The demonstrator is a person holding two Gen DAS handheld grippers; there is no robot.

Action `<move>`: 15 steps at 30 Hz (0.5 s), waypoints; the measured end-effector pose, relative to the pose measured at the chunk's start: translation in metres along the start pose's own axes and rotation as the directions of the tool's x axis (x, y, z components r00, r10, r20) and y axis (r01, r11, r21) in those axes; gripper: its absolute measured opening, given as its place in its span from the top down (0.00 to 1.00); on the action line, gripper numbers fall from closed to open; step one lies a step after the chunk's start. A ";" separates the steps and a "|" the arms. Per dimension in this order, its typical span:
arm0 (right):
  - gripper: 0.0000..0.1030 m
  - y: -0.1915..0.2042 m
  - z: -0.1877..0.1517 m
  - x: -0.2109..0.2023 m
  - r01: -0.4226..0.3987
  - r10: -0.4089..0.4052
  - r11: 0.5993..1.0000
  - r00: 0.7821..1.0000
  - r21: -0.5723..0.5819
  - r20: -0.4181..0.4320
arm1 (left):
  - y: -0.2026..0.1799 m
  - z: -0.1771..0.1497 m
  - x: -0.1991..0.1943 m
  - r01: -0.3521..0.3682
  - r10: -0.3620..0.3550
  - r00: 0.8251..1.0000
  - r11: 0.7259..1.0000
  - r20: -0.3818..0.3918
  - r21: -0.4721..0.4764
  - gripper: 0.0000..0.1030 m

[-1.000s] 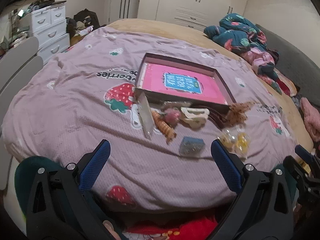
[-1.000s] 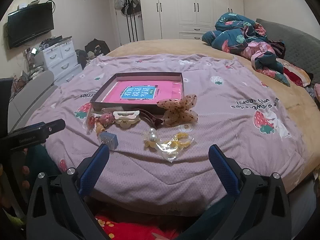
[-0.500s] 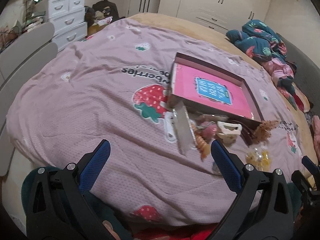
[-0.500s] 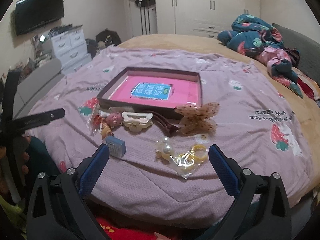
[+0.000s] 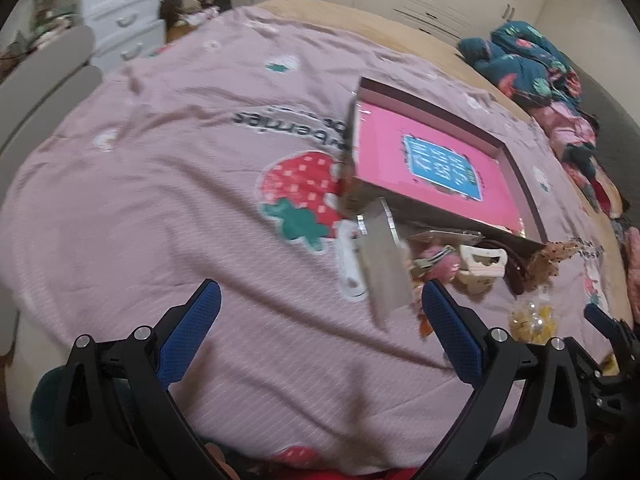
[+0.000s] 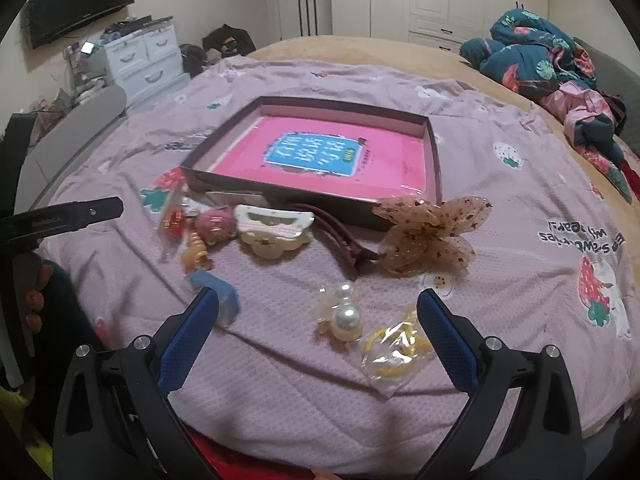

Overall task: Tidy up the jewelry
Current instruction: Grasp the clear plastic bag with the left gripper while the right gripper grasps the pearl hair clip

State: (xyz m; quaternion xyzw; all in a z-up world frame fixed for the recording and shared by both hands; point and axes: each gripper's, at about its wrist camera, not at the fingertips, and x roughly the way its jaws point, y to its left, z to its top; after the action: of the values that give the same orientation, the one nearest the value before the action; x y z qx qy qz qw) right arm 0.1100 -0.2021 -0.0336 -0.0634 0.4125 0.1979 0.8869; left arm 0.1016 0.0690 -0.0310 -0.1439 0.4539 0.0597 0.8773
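Blue-padded left tongs (image 5: 320, 320) and right tongs (image 6: 318, 320) hover spread apart above the bedspread (image 6: 520, 200).

Shallow open box (image 6: 434, 152), pink-lined, flat on bed; clips (image 6: 274, 230), gauze bow (image 6: 430, 234), pearl bobble (image 6: 344, 312) scattered just before it.

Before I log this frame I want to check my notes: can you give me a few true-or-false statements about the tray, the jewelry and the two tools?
1. The tray holds a pink sheet and no jewelry. True.
2. The right tool is shut on the pearl clip. False: it is open and empty; the clip lies on the bedspread.
3. The bow lies outside the tray, by its near right corner. True.
4. The left tool holds the blue box. False: it is open, holding nothing.
5. The yellow rings sit inside the tray. False: they lie in clear wrap near the right tool.
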 end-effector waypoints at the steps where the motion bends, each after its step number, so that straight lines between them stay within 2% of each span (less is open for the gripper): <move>1: 0.05 -0.003 0.000 0.004 0.004 -0.004 1.000 1.000 0.002 -0.009 | -0.002 0.002 0.004 0.008 -0.008 1.000 1.000 -0.010 -0.001 0.09; 5: 0.07 -0.010 0.001 0.015 0.014 -0.014 1.000 0.999 -0.008 -0.039 | -0.011 0.010 0.020 0.042 -0.042 0.998 0.999 -0.037 -0.004 0.09; 7: 0.15 -0.012 0.000 0.022 0.011 -0.012 1.000 0.998 -0.017 -0.059 | -0.017 0.013 0.028 0.065 -0.065 0.997 0.998 -0.047 0.001 0.09; 10: 0.18 -0.014 -0.002 0.033 -0.003 0.001 1.000 0.996 -0.022 -0.090 | -0.023 0.017 0.037 0.090 -0.090 0.994 0.996 -0.057 0.001 0.09; 12: 0.21 -0.014 -0.003 0.037 -0.011 0.007 0.999 0.995 -0.033 -0.101 | -0.027 0.017 0.043 0.105 -0.105 0.993 0.994 -0.060 -0.002 0.12; 15: 0.25 -0.014 -0.004 0.047 -0.020 0.016 0.999 0.992 -0.032 -0.125 | -0.029 0.019 0.052 0.114 -0.114 0.991 0.993 -0.074 -0.001 0.26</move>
State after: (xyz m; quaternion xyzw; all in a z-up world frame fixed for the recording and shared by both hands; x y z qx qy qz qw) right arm 0.1400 -0.2019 -0.0729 -0.0865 0.4643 0.2082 0.8565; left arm 0.1534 0.0461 -0.0574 -0.1704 0.4771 0.0036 0.8622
